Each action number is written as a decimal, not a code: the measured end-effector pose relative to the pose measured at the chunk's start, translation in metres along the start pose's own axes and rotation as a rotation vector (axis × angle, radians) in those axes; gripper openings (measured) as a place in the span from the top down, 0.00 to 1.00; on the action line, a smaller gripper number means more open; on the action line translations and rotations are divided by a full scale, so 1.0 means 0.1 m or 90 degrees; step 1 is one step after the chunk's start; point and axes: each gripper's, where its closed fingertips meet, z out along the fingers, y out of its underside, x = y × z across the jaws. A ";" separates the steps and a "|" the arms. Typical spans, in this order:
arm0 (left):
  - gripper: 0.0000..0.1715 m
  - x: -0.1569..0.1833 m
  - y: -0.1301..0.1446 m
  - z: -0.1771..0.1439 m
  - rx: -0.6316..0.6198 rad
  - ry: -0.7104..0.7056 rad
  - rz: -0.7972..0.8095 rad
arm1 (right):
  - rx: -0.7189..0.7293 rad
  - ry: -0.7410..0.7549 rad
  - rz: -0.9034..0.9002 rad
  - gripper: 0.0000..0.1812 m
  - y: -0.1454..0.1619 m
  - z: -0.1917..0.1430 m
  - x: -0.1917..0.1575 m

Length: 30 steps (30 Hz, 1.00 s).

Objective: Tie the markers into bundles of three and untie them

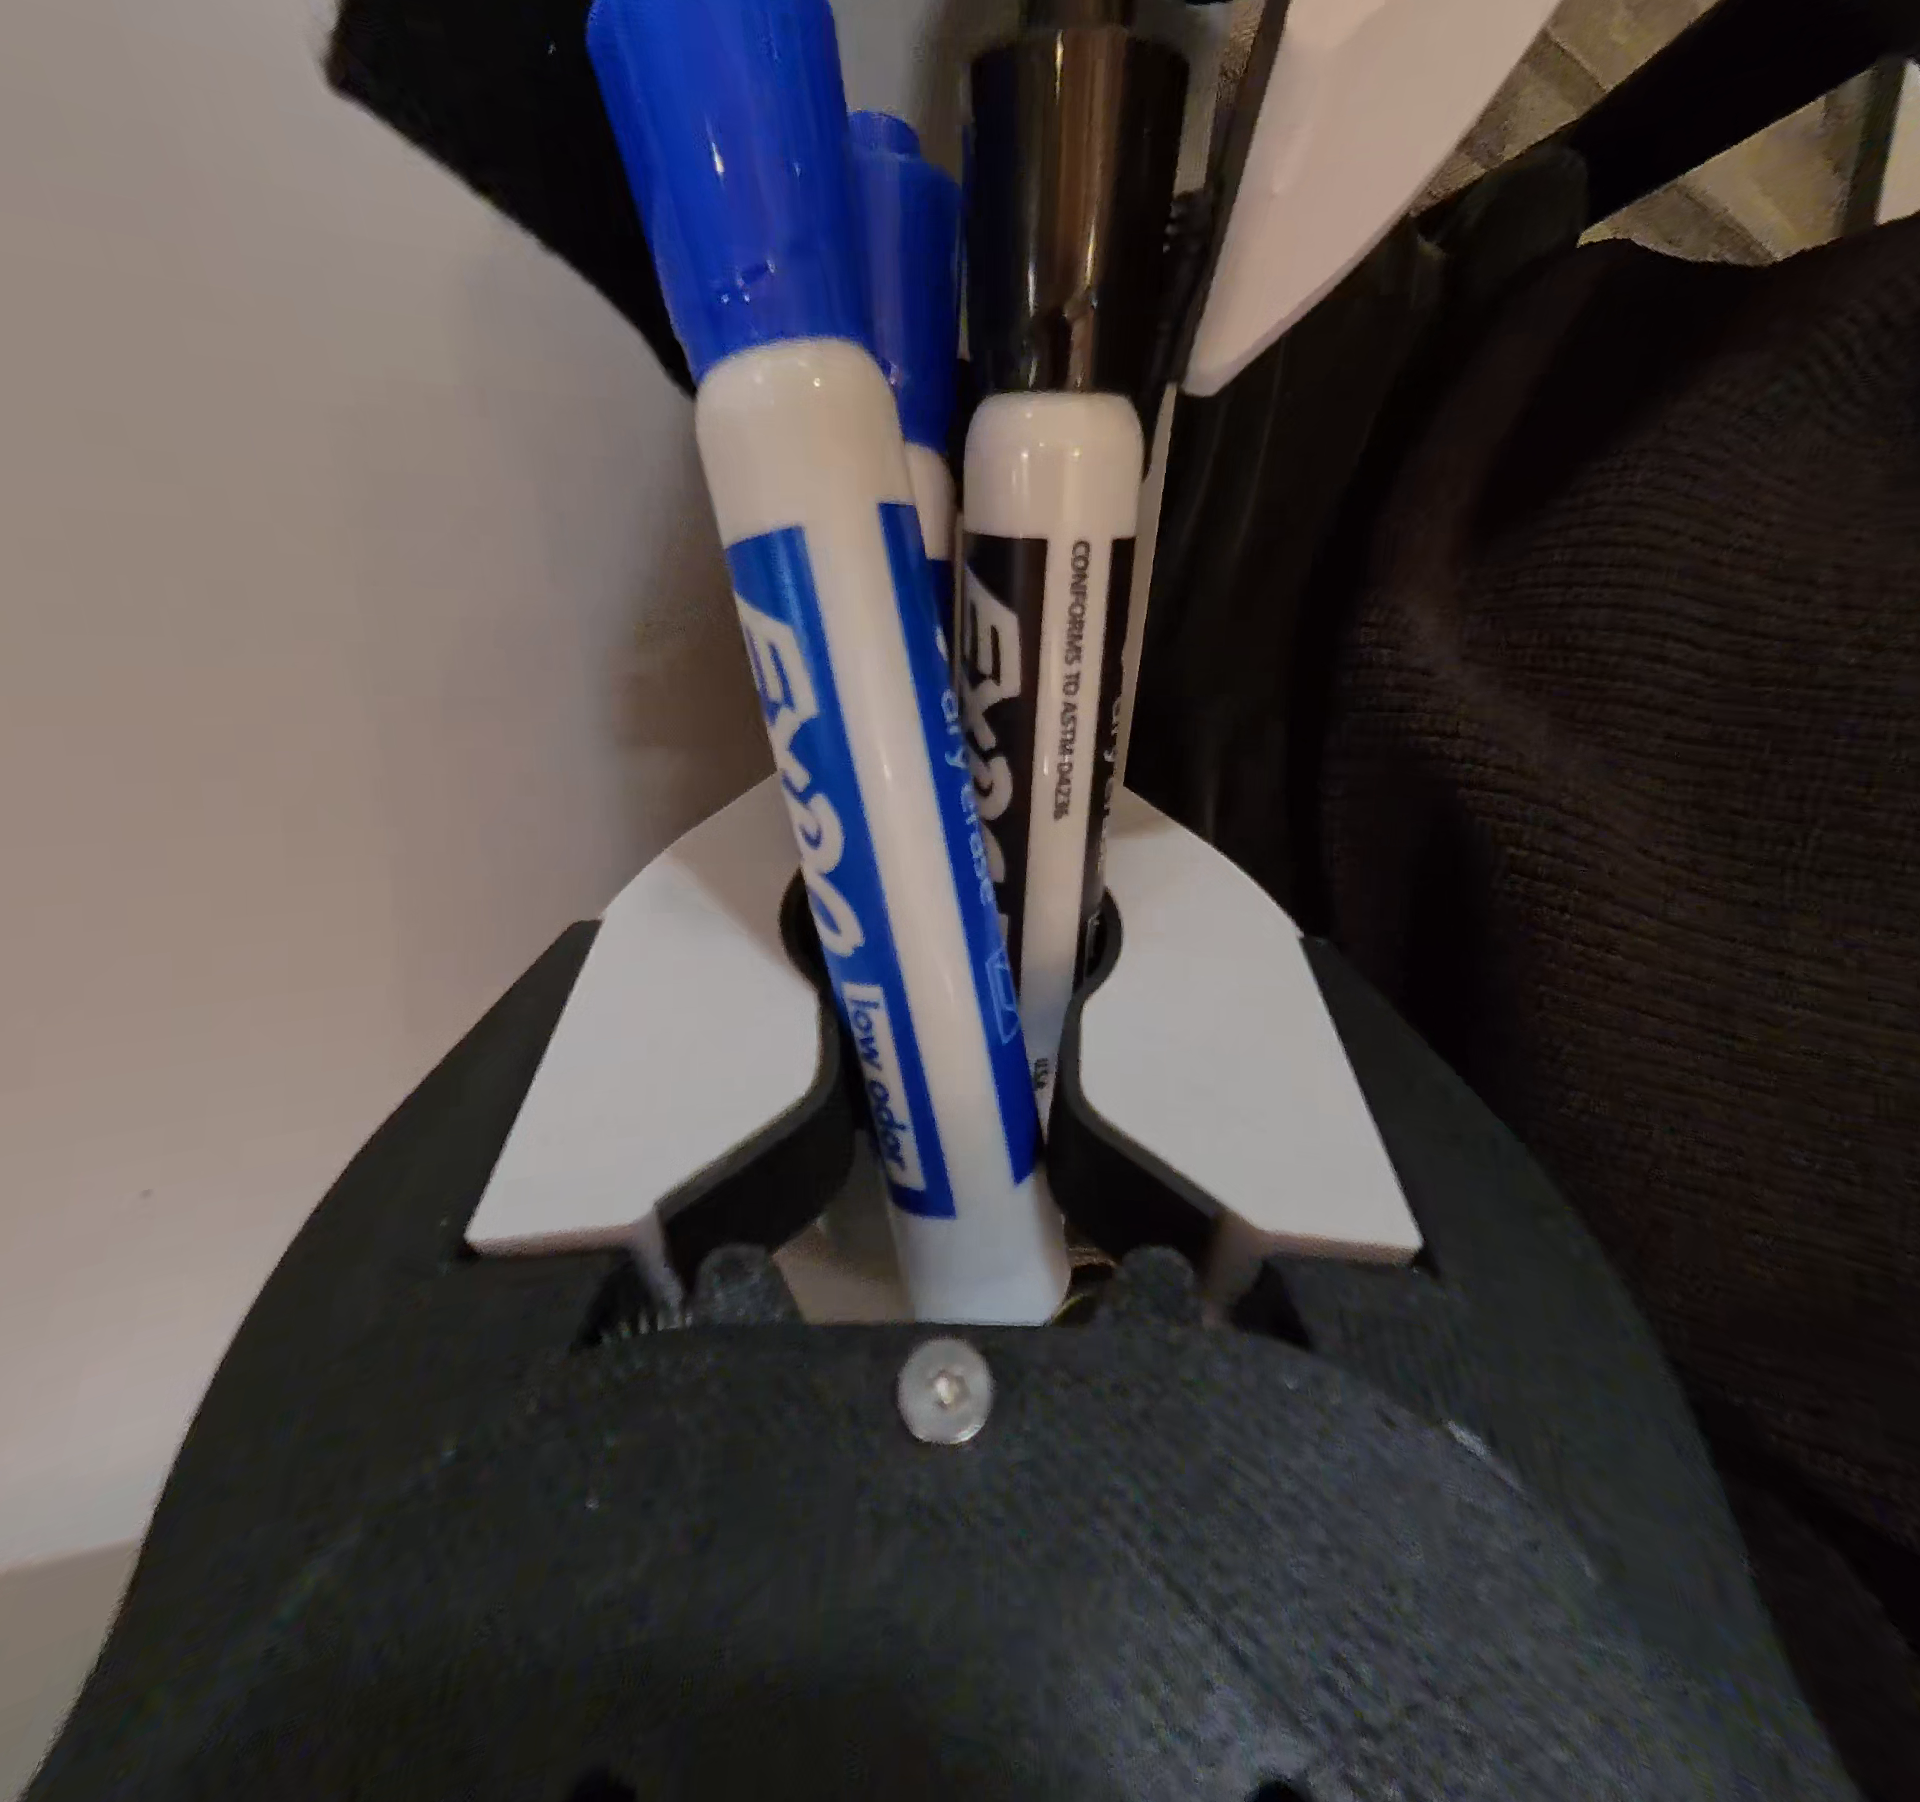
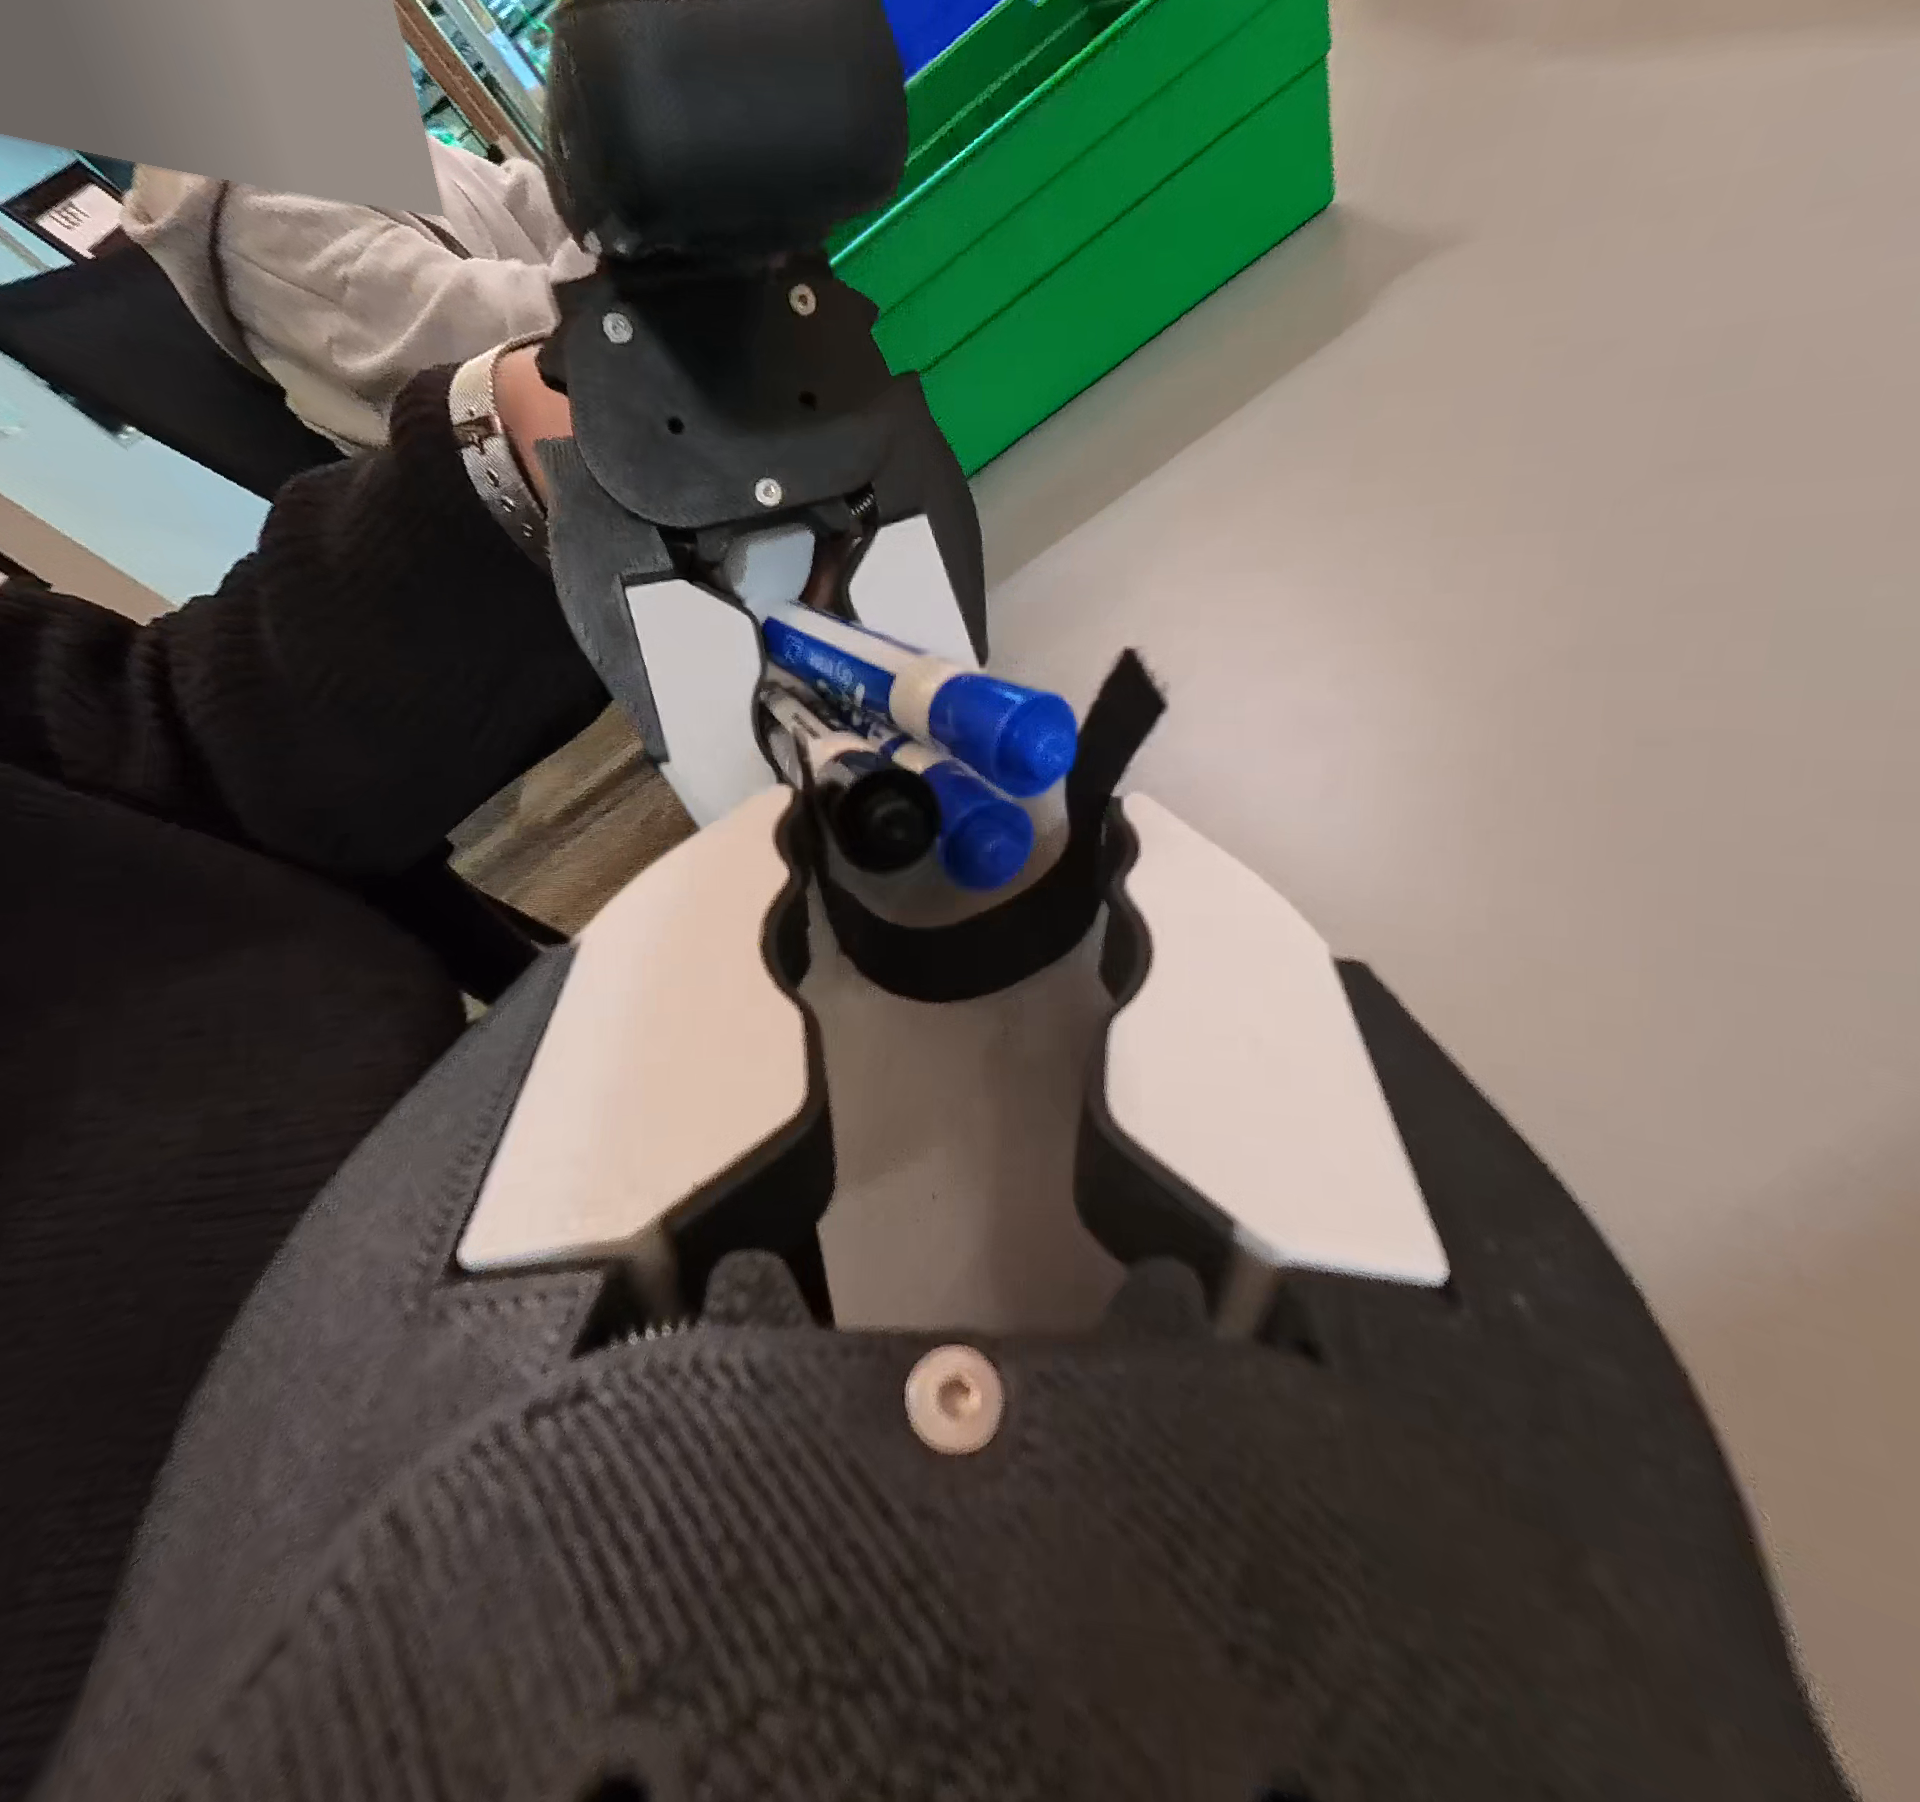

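Left tool [image 1: 940, 1004]: black frame, white fingers, clamped on a bundle of white-barrelled dry-erase markers [image 1: 935, 672], two blue-capped, one black-capped, held above the grey bench [image 2: 1558, 609].

Right tool [image 2: 951, 879]: jaws parted around a black fabric strap [image 2: 966, 952] looped just beside the cap ends; whether it pinches the strap, cannot tell.

Green plastic bins [image 2: 1122, 194]: stacked, well apart.

Risk, judged: markers sit splayed; loosening could drop one, or the strap may slide off the caps.

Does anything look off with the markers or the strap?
The left gripper clamps three markers unevenly, caps splayed. The black strap, held by the right gripper, loops loosely near the caps, its free end sticking up.
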 end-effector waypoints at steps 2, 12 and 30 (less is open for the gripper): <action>0.74 0.02 0.02 0.05 -0.010 0.010 -0.003 | -0.001 -0.011 0.007 0.70 0.01 0.03 -0.01; 0.74 0.14 0.06 0.11 -0.042 0.010 0.010 | -0.029 -0.087 0.033 0.79 0.07 0.15 -0.15; 0.74 0.16 0.26 0.08 -0.154 -0.087 0.009 | -0.109 -0.173 0.004 0.87 0.15 0.11 -0.41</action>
